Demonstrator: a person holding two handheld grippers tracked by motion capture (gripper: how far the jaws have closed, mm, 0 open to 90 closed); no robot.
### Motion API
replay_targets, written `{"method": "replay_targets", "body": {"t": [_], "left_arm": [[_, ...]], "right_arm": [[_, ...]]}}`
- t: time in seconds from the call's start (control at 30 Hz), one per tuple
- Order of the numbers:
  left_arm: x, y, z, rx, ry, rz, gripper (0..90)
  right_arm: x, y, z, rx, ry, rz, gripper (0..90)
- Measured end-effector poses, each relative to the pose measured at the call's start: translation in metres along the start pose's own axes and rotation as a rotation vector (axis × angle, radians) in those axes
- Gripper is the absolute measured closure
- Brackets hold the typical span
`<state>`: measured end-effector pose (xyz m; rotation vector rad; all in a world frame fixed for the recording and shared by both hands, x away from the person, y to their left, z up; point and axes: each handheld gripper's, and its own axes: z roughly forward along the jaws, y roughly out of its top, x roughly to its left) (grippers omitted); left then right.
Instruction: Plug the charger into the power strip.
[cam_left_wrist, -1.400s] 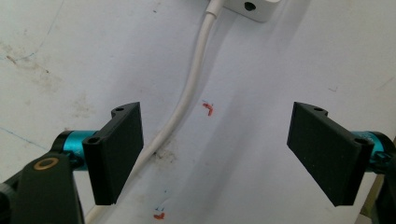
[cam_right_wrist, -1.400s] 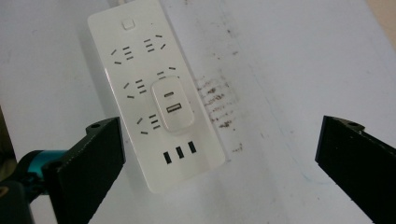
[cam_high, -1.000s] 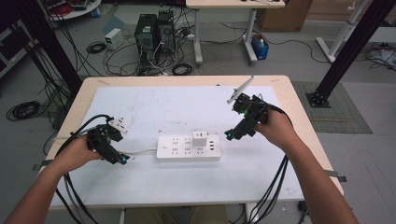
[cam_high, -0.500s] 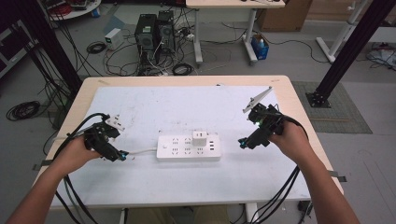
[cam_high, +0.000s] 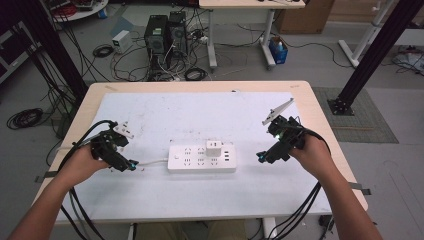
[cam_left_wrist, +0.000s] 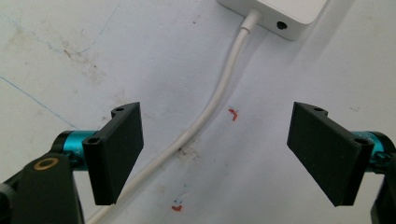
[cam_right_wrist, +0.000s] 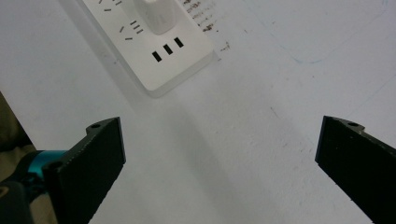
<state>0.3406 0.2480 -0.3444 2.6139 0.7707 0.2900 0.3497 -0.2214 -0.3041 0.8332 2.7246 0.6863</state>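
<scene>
- My left gripper (cam_high: 131, 165), jaws apart, hovers low at the left of the high view, straddling the white cord (cam_left_wrist: 205, 116) so I could pin it.
- The power strip (cam_high: 201, 159) lies mid-frame, a white adapter (cam_high: 214, 148) plugged in.
- My right gripper (cam_high: 261, 157), jaws wide apart and empty, sits right of the strip, angled toward its end, probably to steady it.

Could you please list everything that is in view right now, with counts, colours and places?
Power strip: one, white, middle of the mat.
Charger: one, white, plugged into the power strip.
Cord: one, white, running left from the power strip, between the left jaws.
Mat: one, white, covering the table.
Table: one, light wood.
Computer towers: two, black, on the floor beyond.
Left hand-held gripper: black, open, left of the power strip.
Right hand-held gripper: black, open, right of the power strip.
</scene>
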Motion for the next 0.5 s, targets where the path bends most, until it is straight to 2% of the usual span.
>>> {"method": "replay_targets", "body": {"t": [0.37, 0.47, 0.5], "left_arm": [[-0.0016, -0.0007, 0.0007, 0.001, -0.005, 0.001, 18.6], [-0.0009, -0.0019, 0.0012, -0.006, -0.005, -0.006, 18.6], [-0.0012, -0.0021, 0.0022, -0.012, 0.006, -0.020, 18.6]], "right_arm": [[0.0020, -0.0029, 0.0003, -0.001, 0.001, 0.007, 0.9], [0.0027, -0.0040, 0.0010, -0.002, 0.000, 0.006, 0.9], [0.0031, -0.0047, 0.0017, -0.003, 0.000, 0.012, 0.9]]}}
